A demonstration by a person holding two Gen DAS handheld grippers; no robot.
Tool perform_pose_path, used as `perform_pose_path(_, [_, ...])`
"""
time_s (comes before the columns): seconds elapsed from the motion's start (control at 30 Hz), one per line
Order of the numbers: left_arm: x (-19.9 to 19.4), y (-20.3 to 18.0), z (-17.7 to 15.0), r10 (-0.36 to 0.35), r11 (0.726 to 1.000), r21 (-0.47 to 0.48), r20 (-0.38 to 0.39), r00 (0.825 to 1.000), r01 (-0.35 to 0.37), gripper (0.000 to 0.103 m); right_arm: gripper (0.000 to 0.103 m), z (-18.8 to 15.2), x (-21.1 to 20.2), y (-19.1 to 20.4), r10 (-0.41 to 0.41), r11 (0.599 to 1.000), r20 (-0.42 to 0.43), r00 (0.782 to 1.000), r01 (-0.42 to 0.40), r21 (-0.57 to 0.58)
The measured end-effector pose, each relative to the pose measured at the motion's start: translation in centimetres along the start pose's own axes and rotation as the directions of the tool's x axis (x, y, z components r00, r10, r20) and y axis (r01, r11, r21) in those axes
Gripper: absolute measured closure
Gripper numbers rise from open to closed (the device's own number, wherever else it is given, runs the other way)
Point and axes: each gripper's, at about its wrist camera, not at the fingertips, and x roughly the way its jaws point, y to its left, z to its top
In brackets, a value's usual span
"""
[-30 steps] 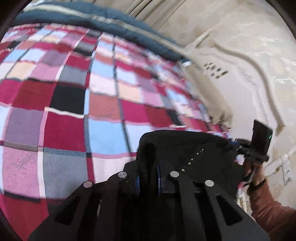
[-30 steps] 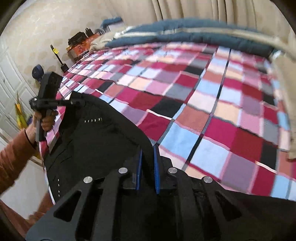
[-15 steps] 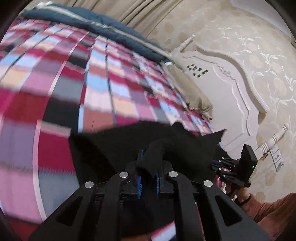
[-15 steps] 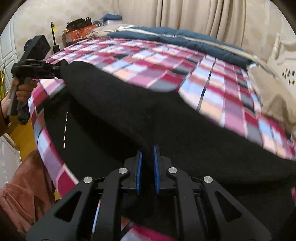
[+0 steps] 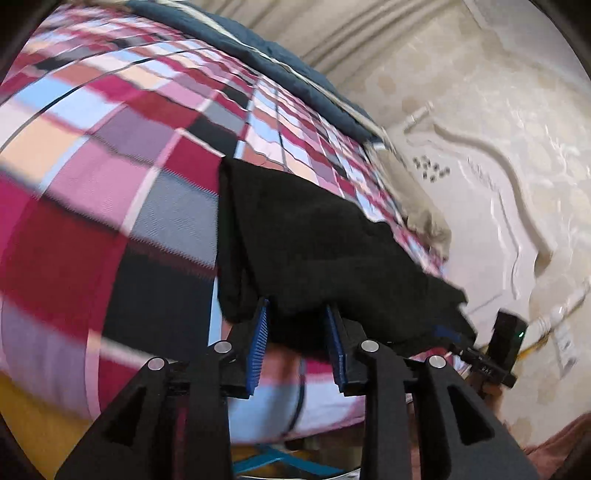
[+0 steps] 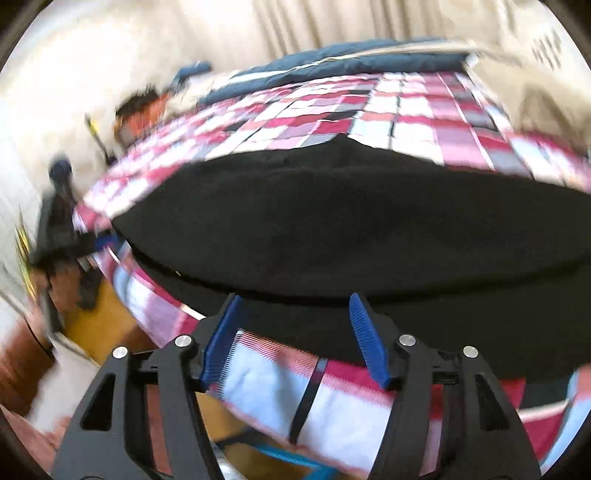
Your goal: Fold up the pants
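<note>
The black pants lie folded over on the checked bedspread, near the bed's front edge. My left gripper is open, its blue pads on either side of the pants' near edge. In the right wrist view the pants form a wide black band across the bed. My right gripper is open and empty just in front of their near edge. The other hand-held gripper shows at the right edge of the left wrist view and, blurred, at the left of the right wrist view.
A dark blue quilt lies along the bed's far side. A beige pillow rests by the white headboard. Curtains hang behind the bed. Blurred clutter sits at the far left corner. The yellow floor shows below the bed's edge.
Both grippers have opened and let go of the pants, which now lie folded on the bed. Both have pulled back toward the bed's front edge.
</note>
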Motion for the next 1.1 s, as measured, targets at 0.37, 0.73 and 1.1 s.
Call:
perform_pose_path(0.37, [0.1, -1.4, -2.1, -0.047, 0.985, -0.157, 0.118, 0.992, 0.065, 0.073, 0.035, -1.1, -0.3, -3.8, 0.180, 0.921, 0.080, 0.980, -0.197, 0.337])
perform_pose_path(0.73, [3.3, 0.1, -1.3, -0.087, 0.941, -0.311, 0.152, 0.985, 0.131, 0.061, 0.033, -2.0, 0.6, -4.5, 0.293, 0.820, 0.145, 0.945, -0.327, 0.470])
perform_pose_path(1.1, [4.1, 1.1, -1.2, -0.058, 0.933, -0.339, 0.186, 0.981, 0.120, 0.061, 0.043, -2.5, 3.2, -5.2, 0.353, 0.653, 0.242, 0.904, -0.424, 0.628])
